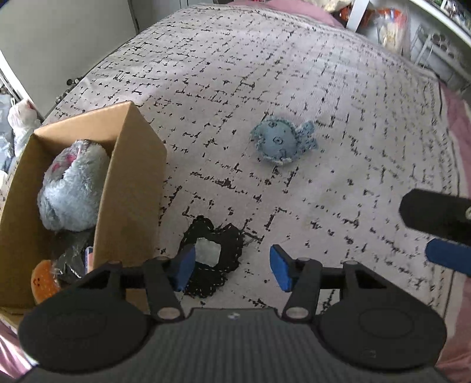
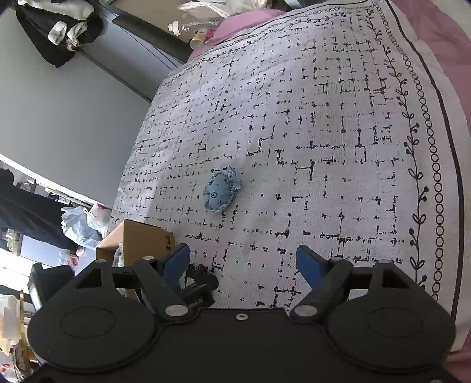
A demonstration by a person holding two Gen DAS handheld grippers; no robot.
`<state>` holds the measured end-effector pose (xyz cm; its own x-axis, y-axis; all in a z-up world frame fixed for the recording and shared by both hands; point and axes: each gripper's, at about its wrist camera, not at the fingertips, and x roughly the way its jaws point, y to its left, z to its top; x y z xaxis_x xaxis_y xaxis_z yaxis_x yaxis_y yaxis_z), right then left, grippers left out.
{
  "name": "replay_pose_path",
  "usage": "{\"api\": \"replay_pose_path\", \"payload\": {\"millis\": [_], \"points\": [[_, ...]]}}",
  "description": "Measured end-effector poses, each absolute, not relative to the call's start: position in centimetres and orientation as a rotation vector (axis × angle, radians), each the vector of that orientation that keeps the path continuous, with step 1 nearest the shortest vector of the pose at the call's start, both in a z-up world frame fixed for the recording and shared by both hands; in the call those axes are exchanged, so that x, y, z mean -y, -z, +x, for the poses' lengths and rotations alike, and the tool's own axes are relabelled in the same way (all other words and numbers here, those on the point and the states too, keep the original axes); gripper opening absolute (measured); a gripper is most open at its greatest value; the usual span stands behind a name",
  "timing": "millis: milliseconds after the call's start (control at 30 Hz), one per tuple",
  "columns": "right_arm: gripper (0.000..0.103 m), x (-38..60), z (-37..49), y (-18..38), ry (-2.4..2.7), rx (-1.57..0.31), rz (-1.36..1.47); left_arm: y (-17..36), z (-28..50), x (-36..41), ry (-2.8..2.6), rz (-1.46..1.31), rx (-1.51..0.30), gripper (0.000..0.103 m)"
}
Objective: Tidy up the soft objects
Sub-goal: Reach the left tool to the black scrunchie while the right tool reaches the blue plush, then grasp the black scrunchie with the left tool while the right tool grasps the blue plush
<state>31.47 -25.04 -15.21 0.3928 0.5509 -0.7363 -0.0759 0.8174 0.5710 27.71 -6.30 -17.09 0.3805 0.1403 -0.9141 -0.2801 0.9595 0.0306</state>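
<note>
A blue crocheted fish (image 1: 282,141) (image 2: 222,193) lies alone in the middle of the patterned bedspread (image 1: 338,88). A flat black crocheted piece (image 1: 219,275) with a pale patch lies just right of the cardboard box (image 1: 132,182) (image 2: 144,238). My left gripper (image 1: 232,268) hovers over that piece, open, with its left pad above it and nothing gripped. Inside the box sit a grey plush (image 1: 73,185) and an orange toy (image 1: 44,282). My right gripper (image 2: 243,262) is open over bare bedspread, well short of the fish; one of its fingers (image 1: 447,256) shows at the right edge.
Pink bedding (image 2: 441,44) borders the bedspread on the right and at the far end. Plastic bags (image 2: 82,221) and clutter lie off the bed's left side beyond the box. Bottles (image 2: 191,28) and dark clothes (image 2: 59,32) sit at the far left.
</note>
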Motion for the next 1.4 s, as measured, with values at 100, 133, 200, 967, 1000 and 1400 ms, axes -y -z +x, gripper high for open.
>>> {"api": "replay_pose_path", "payload": {"millis": [100, 133, 200, 967, 1000, 1400], "points": [[0.079, 25.1, 31.7, 15.4, -0.419, -1.111, 0.500, 17.7, 27.9, 6.6, -0.275, -0.115, -1.164, 0.055], [0.080, 25.2, 31.7, 15.4, -0.420, -1.113, 0.501, 17.8, 28.0, 6.7, -0.274, -0.100, -1.165, 0.055], [0.080, 25.2, 31.7, 15.6, -0.421, -1.116, 0.502, 18.1, 28.0, 6.7, -0.283, -0.089, -1.170, 0.055], [0.079, 21.9, 32.8, 15.1, -0.456, -1.068, 0.409, 17.0, 27.7, 3.1, -0.223, -0.269, -1.067, 0.025], [0.079, 21.7, 33.0, 15.0, -0.456, -1.063, 0.404, 16.8, 27.8, 2.9, -0.219, -0.273, -1.060, 0.025], [0.078, 18.6, 36.9, 15.9, -0.433, -1.053, 0.392, 14.8, 28.6, 0.5, -0.187, -0.383, -0.968, 0.025]]}}
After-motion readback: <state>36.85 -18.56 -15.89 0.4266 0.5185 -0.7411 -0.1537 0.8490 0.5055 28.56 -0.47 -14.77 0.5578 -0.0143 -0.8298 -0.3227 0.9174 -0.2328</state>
